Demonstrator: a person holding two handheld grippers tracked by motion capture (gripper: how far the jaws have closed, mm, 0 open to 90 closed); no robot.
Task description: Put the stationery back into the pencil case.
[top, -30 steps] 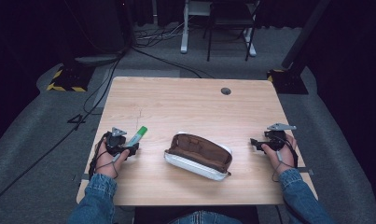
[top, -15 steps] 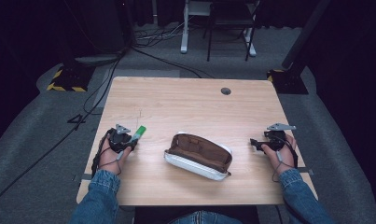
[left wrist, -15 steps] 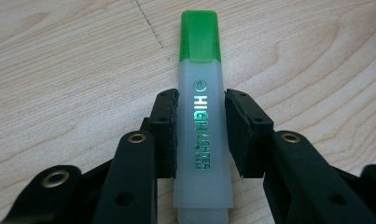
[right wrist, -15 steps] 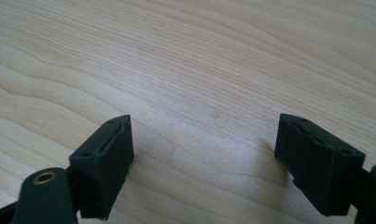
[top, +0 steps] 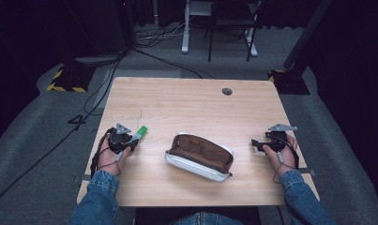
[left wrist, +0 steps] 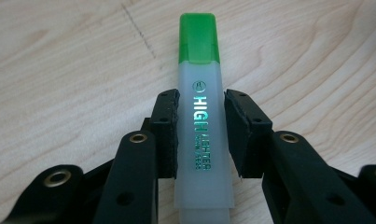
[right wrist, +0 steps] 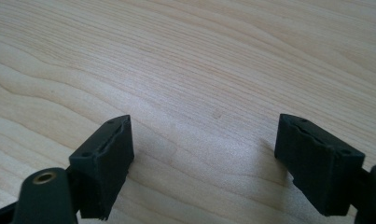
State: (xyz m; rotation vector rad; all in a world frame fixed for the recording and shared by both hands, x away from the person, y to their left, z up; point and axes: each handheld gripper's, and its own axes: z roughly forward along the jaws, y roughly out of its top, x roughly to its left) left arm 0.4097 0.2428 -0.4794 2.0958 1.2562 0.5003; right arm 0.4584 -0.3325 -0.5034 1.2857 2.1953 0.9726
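1. My left gripper [left wrist: 200,135] has its jaws pressed on a green-capped highlighter [left wrist: 202,121]; the pads clamp the frosted barrel on both sides, near its middle; the jaws have just been closing, with the pen between them.
2. From the high view, that left gripper [top: 130,140] sits at the table's near left; the highlighter [top: 139,132] pokes out ahead of it, cap pointing away from me and slightly right; whether the pen rests on the wood or is just lifted, I cannot tell.
3. My right gripper [right wrist: 223,163] stands with its jaws wide apart; bare wood lies between the pads; nothing is held.
4. In the high view the right gripper [top: 259,144] rests at the near right, pointing toward the middle of the table [top: 186,103].
5. An open pencil case [top: 200,155], brown inside with a white shell, lies between my two hands; it is apart from both grippers, near the front edge.
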